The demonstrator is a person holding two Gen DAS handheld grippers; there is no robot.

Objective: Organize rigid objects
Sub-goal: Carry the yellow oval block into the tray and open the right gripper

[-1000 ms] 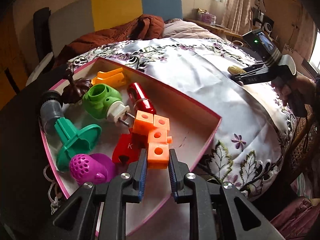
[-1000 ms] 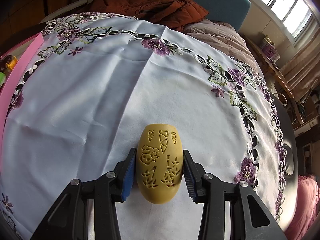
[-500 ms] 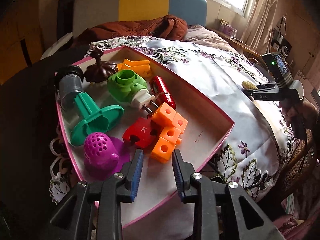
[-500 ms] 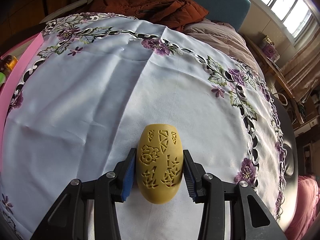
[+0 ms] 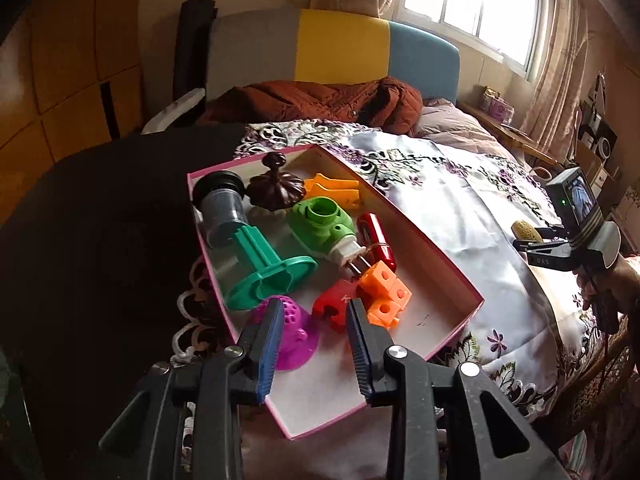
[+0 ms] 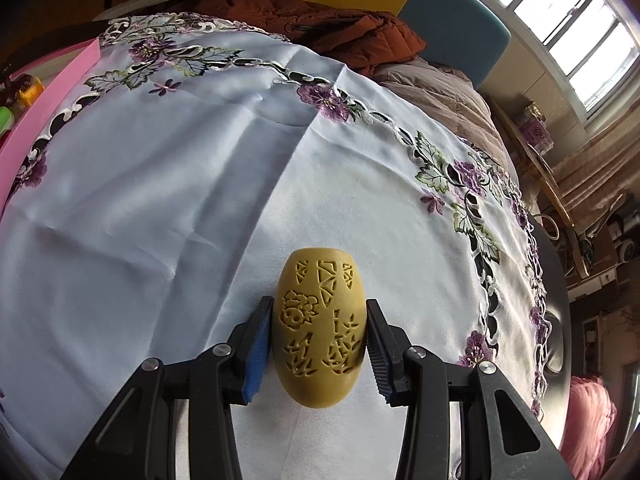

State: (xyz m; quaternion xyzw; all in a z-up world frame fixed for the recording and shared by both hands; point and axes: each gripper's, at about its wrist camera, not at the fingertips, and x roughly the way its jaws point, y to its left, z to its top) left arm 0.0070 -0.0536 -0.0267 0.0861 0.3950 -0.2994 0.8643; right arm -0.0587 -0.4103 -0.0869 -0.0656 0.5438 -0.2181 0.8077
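Egg (image 6: pixel 320 332), mustard-yellow, carved cutouts, gripped by right tongs (image 6: pixel 318 344)

Right gripper (image 6: pixel 318 338) fingers (image 6: pixel 256 344) clamp a yellow carved egg-shaped piece (image 6: pixel 319 332), lower centre of frame, over white embroidered cloth (image 6: pixel 160 184). Pink box wall (image 6: pixel 48 100) at upper left edge.

Ahead of me a grey, yellow and blue headboard (image 5: pixel 340 50); bright window (image 5: pixel 476 4) right, wooden panelling (image 5: pixel 68 60) left.
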